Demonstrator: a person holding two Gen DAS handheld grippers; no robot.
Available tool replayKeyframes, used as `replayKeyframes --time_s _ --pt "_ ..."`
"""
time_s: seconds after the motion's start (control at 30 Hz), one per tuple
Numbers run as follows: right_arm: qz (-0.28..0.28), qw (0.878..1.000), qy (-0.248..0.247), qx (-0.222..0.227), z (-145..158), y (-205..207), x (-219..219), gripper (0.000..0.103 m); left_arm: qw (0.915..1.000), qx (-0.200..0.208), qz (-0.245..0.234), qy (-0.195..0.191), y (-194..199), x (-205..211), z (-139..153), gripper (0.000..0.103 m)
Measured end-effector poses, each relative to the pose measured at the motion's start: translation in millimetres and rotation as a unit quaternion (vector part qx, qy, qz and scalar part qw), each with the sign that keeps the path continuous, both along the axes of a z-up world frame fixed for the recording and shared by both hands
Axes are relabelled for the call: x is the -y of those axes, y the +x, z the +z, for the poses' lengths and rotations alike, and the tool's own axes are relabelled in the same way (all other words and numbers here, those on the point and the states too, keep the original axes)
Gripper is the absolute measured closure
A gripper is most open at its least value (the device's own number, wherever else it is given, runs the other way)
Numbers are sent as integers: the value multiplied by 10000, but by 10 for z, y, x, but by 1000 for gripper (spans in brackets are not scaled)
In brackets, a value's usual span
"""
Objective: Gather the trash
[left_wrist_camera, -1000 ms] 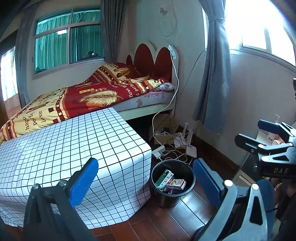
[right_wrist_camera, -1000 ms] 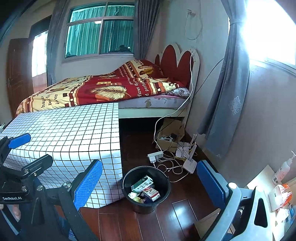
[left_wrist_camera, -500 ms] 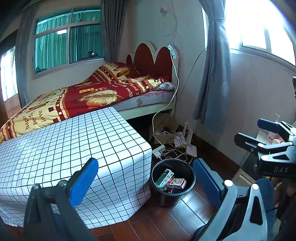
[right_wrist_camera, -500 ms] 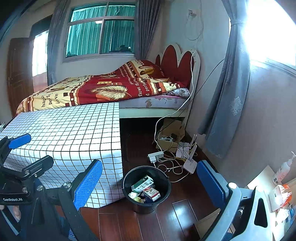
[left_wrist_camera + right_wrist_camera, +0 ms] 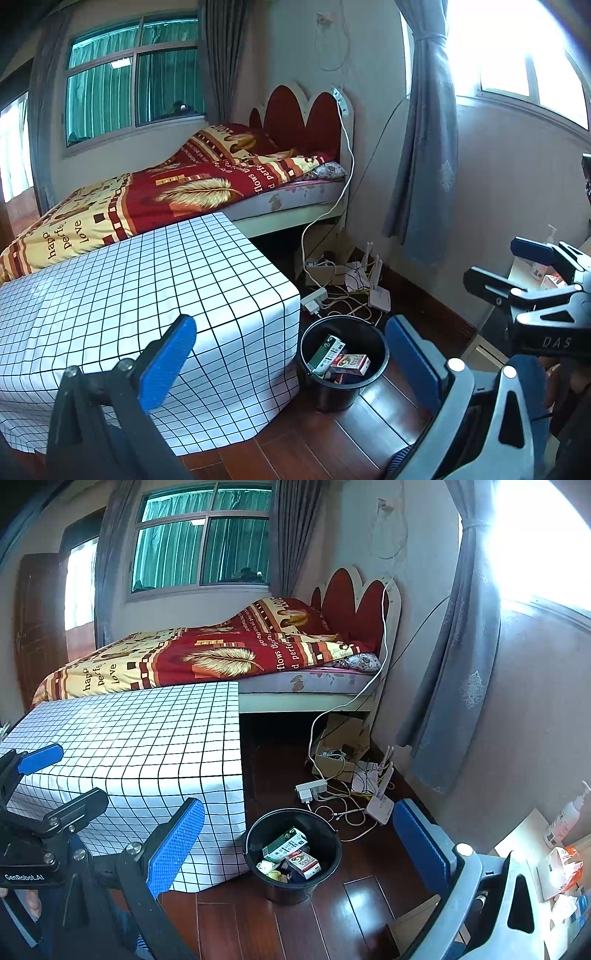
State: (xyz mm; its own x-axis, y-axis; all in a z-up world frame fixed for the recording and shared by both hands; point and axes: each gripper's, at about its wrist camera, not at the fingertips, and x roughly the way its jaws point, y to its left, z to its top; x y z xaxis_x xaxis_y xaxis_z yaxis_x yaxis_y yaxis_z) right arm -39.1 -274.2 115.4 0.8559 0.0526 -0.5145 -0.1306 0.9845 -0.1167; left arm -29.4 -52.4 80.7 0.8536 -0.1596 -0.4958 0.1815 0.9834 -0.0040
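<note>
Nothing much has shifted since a second ago: both views hold almost the same framing, with only a slight drift of the black round plastic bin [image 5: 343,360] toward the left wrist view's centre. That bin stands on the dark red wooden floor [image 5: 321,439], just beside the corner of the low table draped in a white cloth with a black grid [image 5: 140,295]. Inside it lie the trash items: a green-and-white carton [image 5: 284,844], a red-and-white small box [image 5: 303,864] and some smaller scraps I cannot identify.

Held above the floor, the left gripper [image 5: 291,362] has its blue-padded fingers spread wide apart with nothing between them; the bin shows in the gap. Likewise, the right gripper [image 5: 299,845] has its fingers parted and empty, framing the bin from a little farther right.

Behind the table sits a bed with a red and yellow patterned blanket [image 5: 177,192]. A white power strip with tangled cables [image 5: 312,788] lies on the floor near the grey curtain [image 5: 458,686].
</note>
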Motion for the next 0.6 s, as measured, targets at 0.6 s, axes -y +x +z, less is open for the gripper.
replayKeyframes --time_s 0.6 --pt "-5 10000 -20 2 -7 -26 -50 0 10000 3 -84 51 14 -50 -8 0"
